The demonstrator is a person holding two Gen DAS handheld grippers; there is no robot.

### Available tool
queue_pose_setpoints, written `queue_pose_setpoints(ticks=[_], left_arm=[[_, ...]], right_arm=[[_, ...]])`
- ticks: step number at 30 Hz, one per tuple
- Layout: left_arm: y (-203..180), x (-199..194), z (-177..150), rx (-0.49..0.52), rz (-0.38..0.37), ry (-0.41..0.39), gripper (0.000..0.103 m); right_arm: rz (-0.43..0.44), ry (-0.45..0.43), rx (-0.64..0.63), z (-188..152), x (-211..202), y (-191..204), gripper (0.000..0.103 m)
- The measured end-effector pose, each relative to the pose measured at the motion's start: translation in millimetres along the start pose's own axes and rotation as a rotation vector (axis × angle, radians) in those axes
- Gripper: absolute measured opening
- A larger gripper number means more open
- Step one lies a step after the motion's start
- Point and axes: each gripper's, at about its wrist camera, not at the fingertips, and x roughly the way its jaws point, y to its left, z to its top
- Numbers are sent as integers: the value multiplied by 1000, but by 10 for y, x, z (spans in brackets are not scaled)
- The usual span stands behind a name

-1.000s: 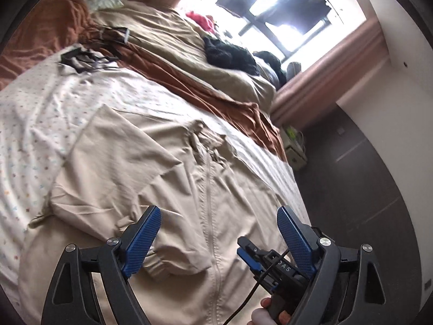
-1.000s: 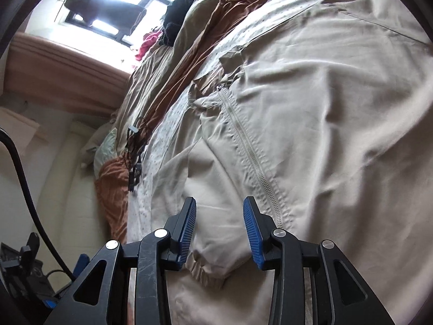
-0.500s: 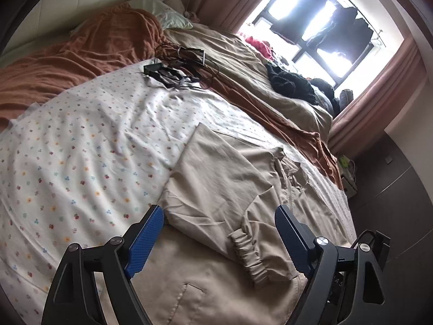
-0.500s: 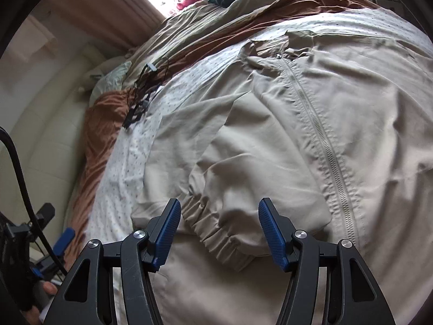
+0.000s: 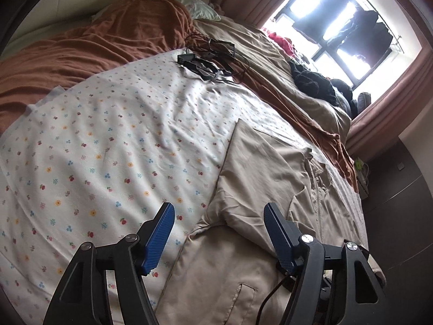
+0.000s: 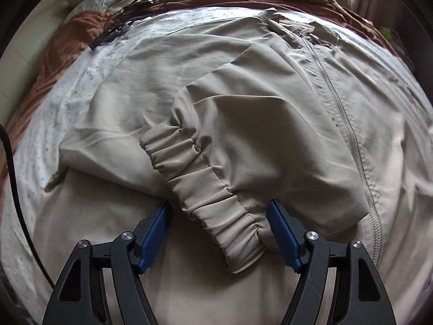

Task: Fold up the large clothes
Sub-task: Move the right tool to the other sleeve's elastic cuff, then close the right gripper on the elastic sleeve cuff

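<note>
Both grippers have drawn back from the jacket (image 5: pixel 270 178) since a second ago. One beige jacket lies zipped along the bed's (image 5: pixel 89 146) right edge, one sleeve folded across its front, likely to narrow it for folding. Left gripper (image 5: pixel 219 233) hovers spread and empty over the sleeve's fold. Right gripper (image 6: pixel 219 230), also spread, straddles the elastic cuff (image 6: pixel 200 189) without pinching it.
</note>
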Motion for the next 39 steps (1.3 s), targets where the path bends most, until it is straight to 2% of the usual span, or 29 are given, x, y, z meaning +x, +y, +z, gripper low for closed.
queue_pose_setpoints(ticks=[2, 4, 7, 9, 13, 15, 17, 19, 20, 22, 27, 33, 36, 38, 39], left_arm=[[4, -16, 3, -3, -4, -4, 70], [-9, -21, 4, -4, -11, -4, 70], [-64, -13, -19, 19, 8, -5, 70], [-101, 15, -35, 35, 15, 0, 70], [-159, 57, -79, 46, 14, 8, 70], [-196, 69, -99, 51, 10, 10, 70], [-235, 79, -116, 61, 7, 11, 70], [-277, 83, -132, 72, 9, 11, 70], [-297, 83, -137, 76, 10, 11, 70], [-325, 85, -147, 80, 16, 9, 70], [-390, 122, -185, 69, 6, 14, 70], [-537, 298, -284, 103, 15, 34, 70], [-543, 443, -289, 107, 23, 52, 67], [-519, 569, -278, 99, 33, 69, 55], [-514, 630, -285, 97, 37, 79, 51]], right_arm=[[-2, -7, 6, -5, -38, -48, 59], [49, -10, 20, -4, -101, -149, 31], [171, -32, 90, -17, -246, -417, 21], [248, -83, 153, -18, -414, -634, 20], [283, -207, 256, -19, -785, -1053, 19], [274, -262, 324, -43, -932, -1320, 19], [228, -301, 430, -91, -1012, -1661, 21], [159, -312, 529, -141, -1050, -1970, 39], [138, -318, 558, -173, -1064, -2085, 43], [134, -321, 611, -266, -1057, -2304, 57], [249, -280, 729, -402, -843, -2523, 57], [337, -213, 734, -353, -464, -2455, 56], [367, -192, 747, -320, -303, -2458, 48], [371, -181, 753, -272, -209, -2459, 37], [366, -179, 754, -239, -163, -2462, 26]])
